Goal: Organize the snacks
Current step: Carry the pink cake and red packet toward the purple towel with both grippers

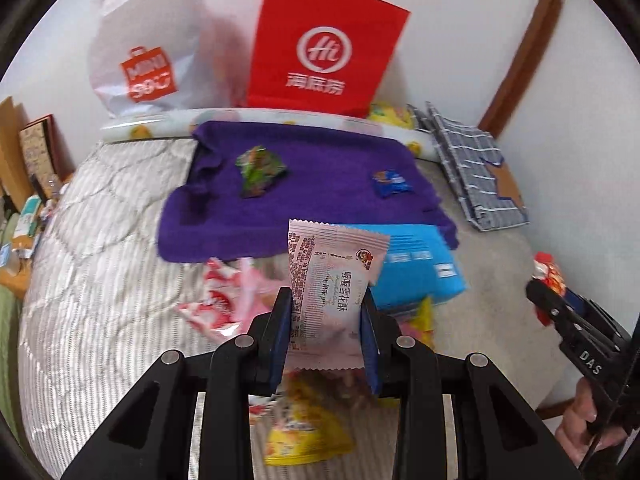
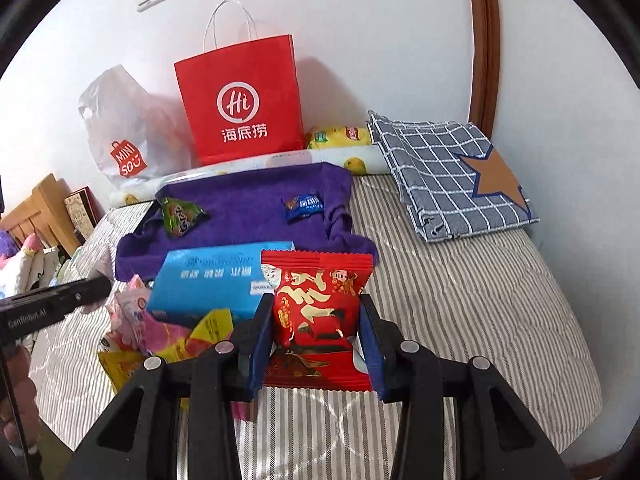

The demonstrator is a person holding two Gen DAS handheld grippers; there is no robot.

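Both packets were up off the bed (image 2: 460,300)! The pink packet (image 1: 334,280) was pinched between the left tongs (image 1: 326,308), standing upright with its top edge well clear of the pads; the red packet (image 2: 320,304) was clamped in the right tongs (image 2: 316,320), gripped low across its middle. Ahead of both, the purple cloth (image 1: 320,184) lay spread on the bed, with a green packet (image 1: 260,170) on its left part and a small blue packet (image 1: 390,184) on its right, well apart. A jumble of wrappers (image 1: 224,304) and a blue box (image 1: 420,268) were seen just in front of the cloth.

The carry to the cloth appeared to be the step in hand. It would best be done with each packet kept level and the grips held firm, since the slick wrappers could slide. A bare patch of cloth, between or beside the two sorted packets, should be chosen for each, and the two tongs should be kept apart on the approach, so that nothing already placed was knocked.
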